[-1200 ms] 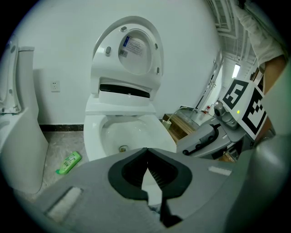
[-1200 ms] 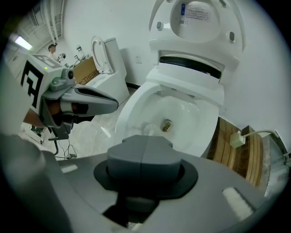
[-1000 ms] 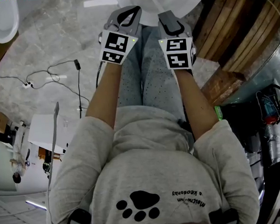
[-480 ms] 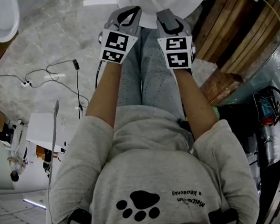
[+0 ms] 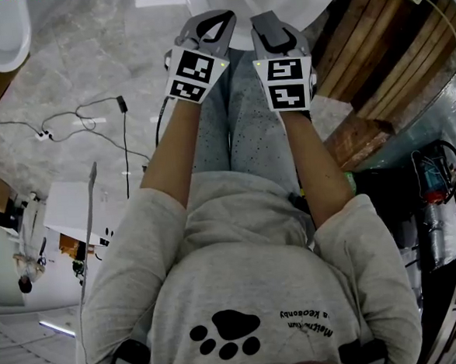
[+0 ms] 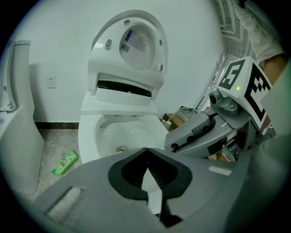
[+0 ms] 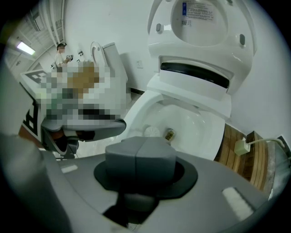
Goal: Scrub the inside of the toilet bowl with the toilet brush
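Since my left gripper (image 6: 146, 151) and right gripper (image 7: 140, 154) are both closed on nothing, the brush has to be found and picked up first. The toilet bowl (image 7: 191, 123) lies open just ahead of my fingertips. A pale round thing (image 7: 152, 131) past my right tips, beside the drain (image 7: 169, 134), may be the brush head; I cannot tell. I'd open one gripper wide and clamp the handle squarely before scrubbing.

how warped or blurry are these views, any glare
Left gripper view: fisheye with dark corners, toilet bowl sharp, left claw soft. Right gripper view: same warp, mosaic patch at left, toilet brush crisp. Head view: floor bows, bowl rim washed out.
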The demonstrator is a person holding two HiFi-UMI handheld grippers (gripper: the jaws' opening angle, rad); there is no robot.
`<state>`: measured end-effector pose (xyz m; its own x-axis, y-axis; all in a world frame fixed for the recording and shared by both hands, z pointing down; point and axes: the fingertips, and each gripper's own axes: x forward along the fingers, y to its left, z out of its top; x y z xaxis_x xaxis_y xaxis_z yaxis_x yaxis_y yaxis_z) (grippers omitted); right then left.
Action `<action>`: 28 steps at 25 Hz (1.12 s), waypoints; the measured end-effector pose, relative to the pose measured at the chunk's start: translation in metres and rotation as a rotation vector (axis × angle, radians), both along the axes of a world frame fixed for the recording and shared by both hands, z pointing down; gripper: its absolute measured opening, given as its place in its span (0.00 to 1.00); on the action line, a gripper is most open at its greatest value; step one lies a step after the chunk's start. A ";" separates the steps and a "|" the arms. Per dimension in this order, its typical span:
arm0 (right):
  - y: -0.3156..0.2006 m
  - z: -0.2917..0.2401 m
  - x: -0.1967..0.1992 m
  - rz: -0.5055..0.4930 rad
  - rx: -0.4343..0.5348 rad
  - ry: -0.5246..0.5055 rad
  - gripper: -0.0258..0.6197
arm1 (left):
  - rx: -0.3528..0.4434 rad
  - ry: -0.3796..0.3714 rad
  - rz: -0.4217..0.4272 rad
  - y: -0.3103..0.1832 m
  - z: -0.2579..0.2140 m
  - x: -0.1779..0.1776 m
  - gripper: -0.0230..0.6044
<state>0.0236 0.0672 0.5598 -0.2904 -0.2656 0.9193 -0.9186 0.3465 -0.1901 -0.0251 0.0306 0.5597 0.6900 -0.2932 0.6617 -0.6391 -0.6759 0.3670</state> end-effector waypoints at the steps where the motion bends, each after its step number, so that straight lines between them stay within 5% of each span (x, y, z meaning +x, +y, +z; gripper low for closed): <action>1: -0.002 0.000 0.000 0.000 0.000 -0.001 0.28 | -0.002 0.001 0.004 -0.001 0.001 0.002 0.03; 28: -0.040 -0.001 -0.003 -0.022 0.029 -0.003 0.28 | -0.009 0.044 0.079 -0.024 -0.003 0.028 0.03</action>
